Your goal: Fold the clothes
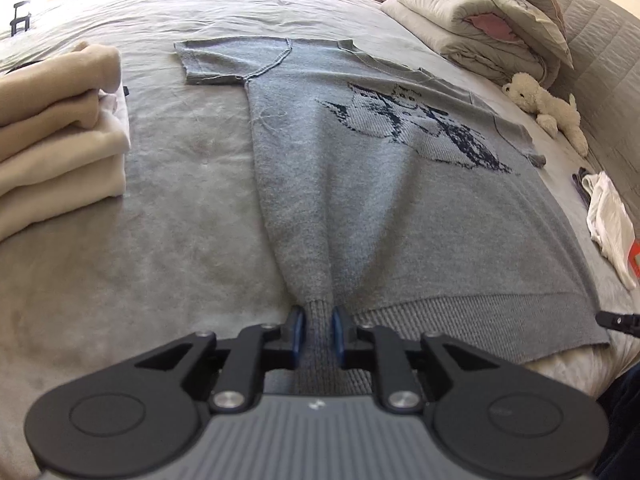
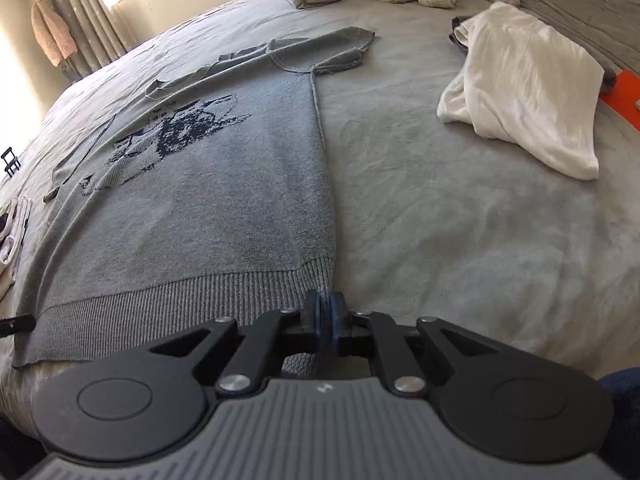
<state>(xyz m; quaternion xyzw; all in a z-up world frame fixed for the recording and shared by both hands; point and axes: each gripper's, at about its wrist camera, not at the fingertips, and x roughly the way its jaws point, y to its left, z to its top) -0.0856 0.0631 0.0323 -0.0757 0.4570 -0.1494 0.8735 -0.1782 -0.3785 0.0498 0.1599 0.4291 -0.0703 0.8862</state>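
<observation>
Your left gripper (image 1: 318, 330) pinches a bunched fold of the ribbed hem (image 1: 460, 320) and your right gripper (image 2: 325, 322) clamps its other corner, the soft, limp knit sweater (image 2: 200, 200) spread ahead of both; expect sag and stretch, so keep hem-corner holds.

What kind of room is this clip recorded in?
Most likely a bedroom: the grey sweater lies spread on a wide bed, with rolled bedding and a plush toy at its far end and curtains by the window.
</observation>
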